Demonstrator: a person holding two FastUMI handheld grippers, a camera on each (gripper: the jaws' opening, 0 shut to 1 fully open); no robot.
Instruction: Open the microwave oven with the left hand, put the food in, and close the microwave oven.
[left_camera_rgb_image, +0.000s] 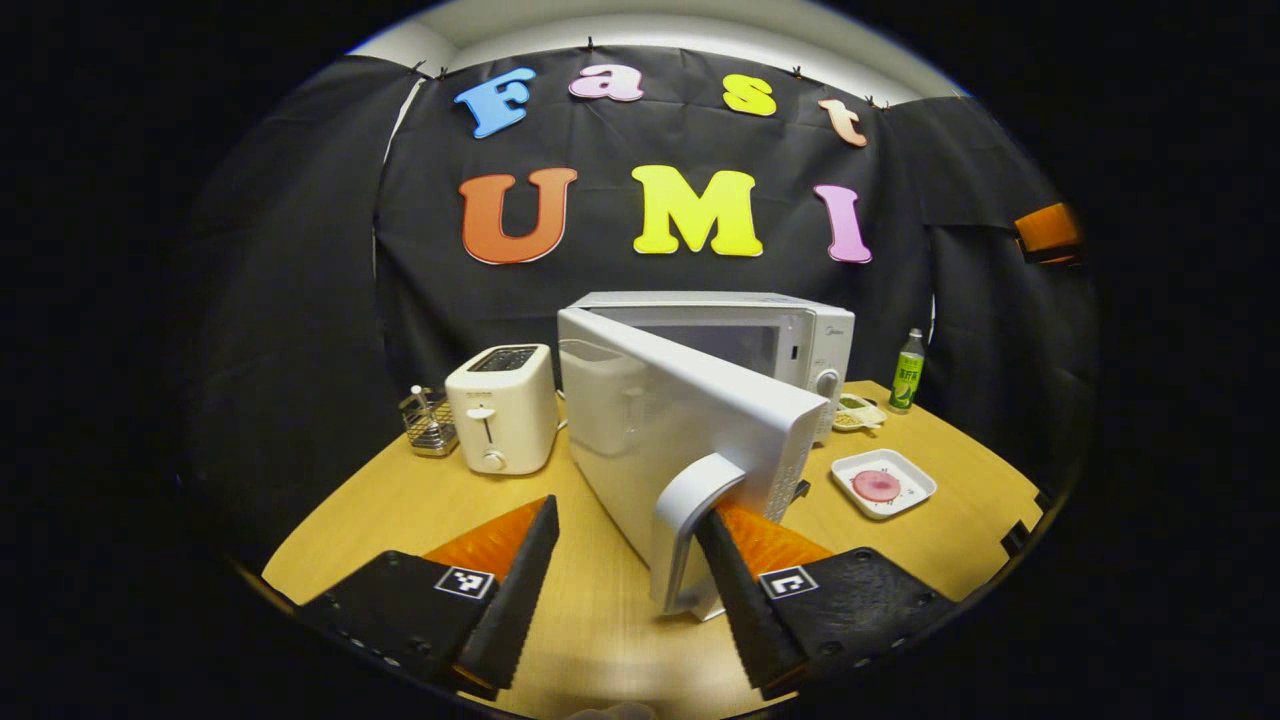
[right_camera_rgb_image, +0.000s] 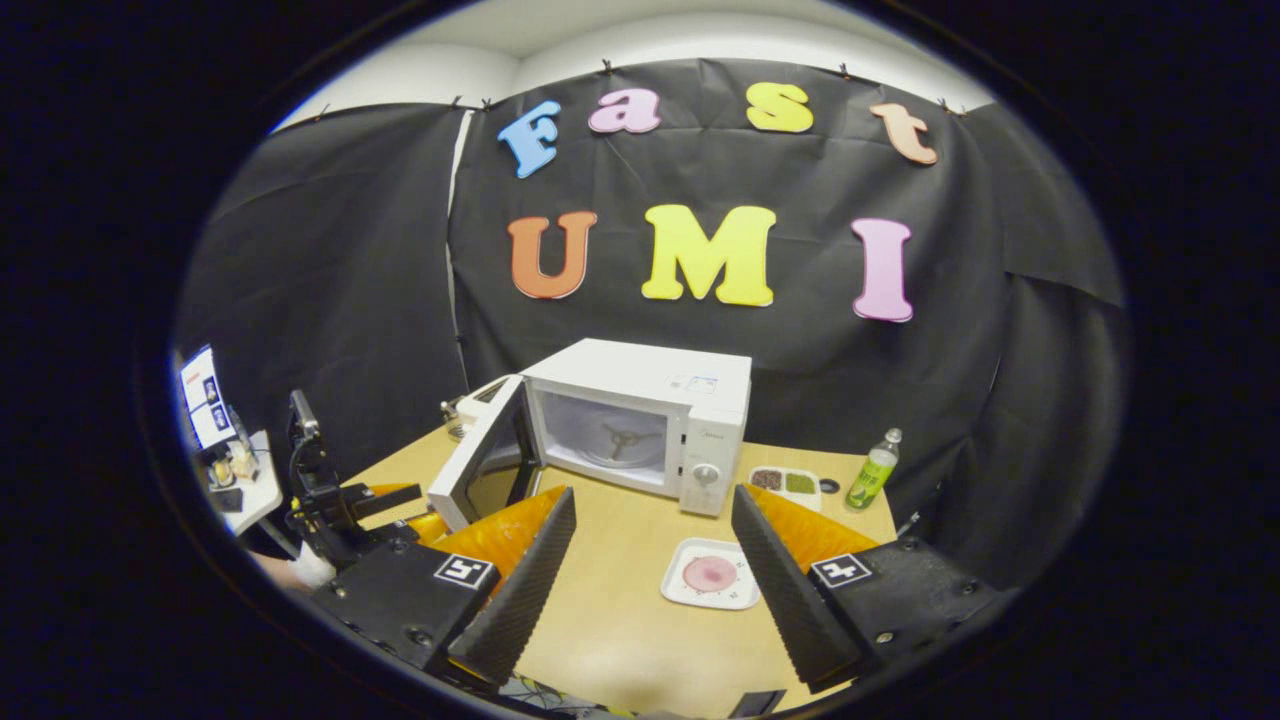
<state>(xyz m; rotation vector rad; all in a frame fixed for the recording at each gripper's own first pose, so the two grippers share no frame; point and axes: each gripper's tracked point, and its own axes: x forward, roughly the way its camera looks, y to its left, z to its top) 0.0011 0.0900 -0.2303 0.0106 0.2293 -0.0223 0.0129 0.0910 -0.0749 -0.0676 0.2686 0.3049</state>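
Our left gripper (left_camera_rgb_image: 625, 560) is spread wide, and its right-hand finger (left_camera_rgb_image: 735, 585) sits tucked behind the curved handle (left_camera_rgb_image: 690, 530) of the microwave door (left_camera_rgb_image: 690, 430), touching or nearly touching it, while the other finger stands well apart over bare table; nothing is pinched between them. In the left gripper view the door stands swung out toward us, partly open, with the microwave (left_camera_rgb_image: 740, 335) body behind it. Our right gripper (right_camera_rgb_image: 650, 570) is also spread, holding nothing, hovering above the wooden table (right_camera_rgb_image: 610, 620). From the right gripper view we see the microwave (right_camera_rgb_image: 640, 420) near the middle of the table with its door (right_camera_rgb_image: 480, 460) hinged open to the left and the bare cavity showing. The food, a pink round slice (right_camera_rgb_image: 710, 573) on a white square plate (right_camera_rgb_image: 685, 595), lies on the table in front of the microwave, just ahead of our right gripper and between its fingers as seen. Behind it, beside the microwave, sits a small dish (right_camera_rgb_image: 785, 482) with dark and green contents, and farther right a green bottle (right_camera_rgb_image: 872, 470) stands upright. In the left gripper view a white toaster (left_camera_rgb_image: 500, 405) stands left of the door, with a small wire rack (left_camera_rgb_image: 428, 422) just beyond it.
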